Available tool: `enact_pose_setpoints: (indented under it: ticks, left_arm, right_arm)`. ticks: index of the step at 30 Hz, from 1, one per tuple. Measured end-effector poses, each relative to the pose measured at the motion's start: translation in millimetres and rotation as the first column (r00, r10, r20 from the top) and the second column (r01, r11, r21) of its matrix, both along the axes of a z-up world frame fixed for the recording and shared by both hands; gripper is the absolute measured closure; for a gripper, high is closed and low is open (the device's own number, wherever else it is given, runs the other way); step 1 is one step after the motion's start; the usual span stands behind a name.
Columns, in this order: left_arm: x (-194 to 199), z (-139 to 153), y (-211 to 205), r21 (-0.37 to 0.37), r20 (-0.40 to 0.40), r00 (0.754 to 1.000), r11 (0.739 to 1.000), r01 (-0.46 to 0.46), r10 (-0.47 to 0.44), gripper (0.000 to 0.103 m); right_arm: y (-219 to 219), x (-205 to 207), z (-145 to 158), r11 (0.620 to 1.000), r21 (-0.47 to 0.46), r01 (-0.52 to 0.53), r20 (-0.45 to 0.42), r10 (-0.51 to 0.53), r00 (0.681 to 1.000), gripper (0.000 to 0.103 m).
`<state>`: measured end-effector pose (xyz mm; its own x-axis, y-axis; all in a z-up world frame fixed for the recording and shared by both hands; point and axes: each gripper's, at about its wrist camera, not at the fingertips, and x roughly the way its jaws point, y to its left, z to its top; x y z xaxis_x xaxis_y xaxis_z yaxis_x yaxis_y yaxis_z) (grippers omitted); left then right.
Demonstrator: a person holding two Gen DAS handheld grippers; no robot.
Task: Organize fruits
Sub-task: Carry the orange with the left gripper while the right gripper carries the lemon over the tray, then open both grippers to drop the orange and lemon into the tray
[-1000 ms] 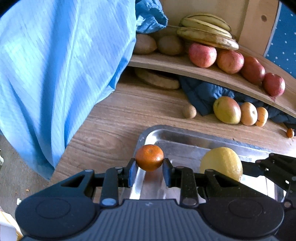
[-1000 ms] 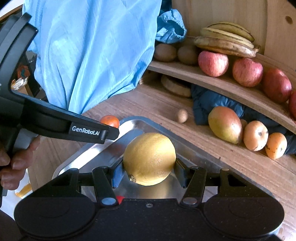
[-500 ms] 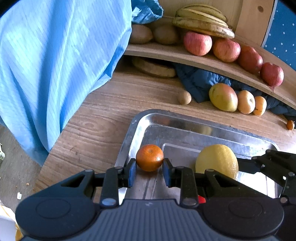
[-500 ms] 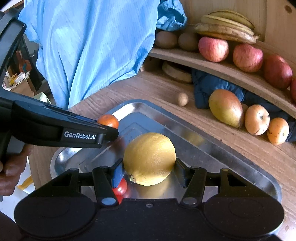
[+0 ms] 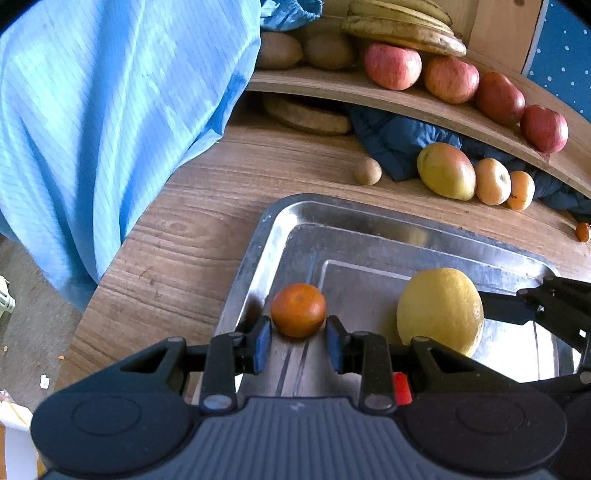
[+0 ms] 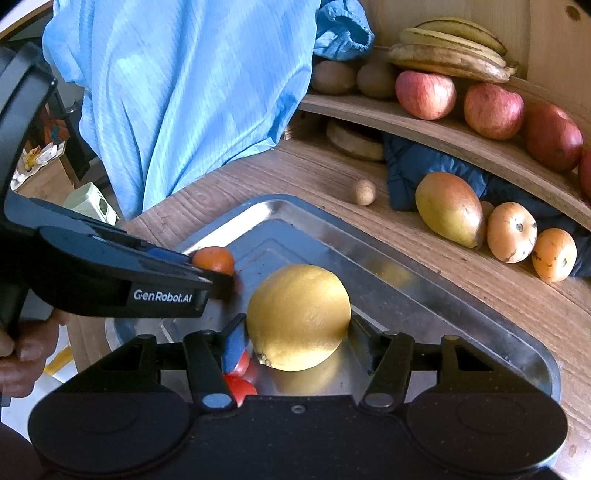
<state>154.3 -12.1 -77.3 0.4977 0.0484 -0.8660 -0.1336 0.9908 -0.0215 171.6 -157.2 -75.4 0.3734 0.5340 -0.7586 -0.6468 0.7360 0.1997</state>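
Note:
A steel tray lies on the wooden table. A small tangerine rests on the tray's left side between the pads of my left gripper. Its jaws are opening, with thin gaps at both sides of the fruit. A large yellow lemon sits on the tray between the pads of my right gripper. Those jaws are opening too and stand just off the rind. The lemon also shows in the left wrist view. Small red fruit lies under the right gripper's left finger.
A curved wooden shelf holds apples, bananas and brown kiwis. On the table behind the tray lie a mango, two orange fruits, a small brown fruit and a dark blue cloth. A light blue garment hangs at left.
Both grippers have sunk toward the tray with their fruit, which now rests on it. Both pairs of jaws have widened slightly off the tangerine and the lemon.

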Motion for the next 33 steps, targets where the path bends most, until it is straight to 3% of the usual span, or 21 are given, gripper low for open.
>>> enact_pose_setpoints:
  ticks: [4,8,17,19,28,33]
  left_arm:
    - [-5.0,4.9,0.2,0.01,0.006,1.0,1.0,-0.016,0.016,0.048]
    - [-10.9,12.3,-0.1,0.02,0.022,0.999,0.999,-0.03,0.03,0.039]
    - [-26.5,31.4,-0.1,0.047,0.047,0.998,0.998,-0.049,0.047,0.012]
    - [-31.1,34.3,-1.7,0.067,0.041,0.999,0.997,-0.028,0.025,0.002]
    - [-51.5,42.8,-12.6,0.149,-0.034,0.996,0.985,0.09,-0.086,0.001]
    - [-58.4,44.1,-28.6,0.149,-0.104,0.973,0.964,0.219,-0.205,0.001]
  right_arm:
    - [-2.2,-2.6,2.3,1.0,0.007,-0.011,-0.003,0.011,1.0,0.028]
    - [-7.3,-4.6,8.0,0.999,0.022,-0.023,-0.001,0.023,1.0,0.018]
    - [-25.6,-17.9,26.5,0.998,0.051,-0.047,0.022,0.046,0.999,0.007]
    - [-30.6,-19.7,29.5,0.997,0.055,-0.05,0.024,0.049,0.998,0.005]
    - [-53.1,-36.3,37.4,0.996,0.035,-0.081,0.007,0.081,0.997,0.001]
    - [-67.4,-46.1,44.3,0.997,-0.028,-0.071,0.002,0.071,0.997,0.001]
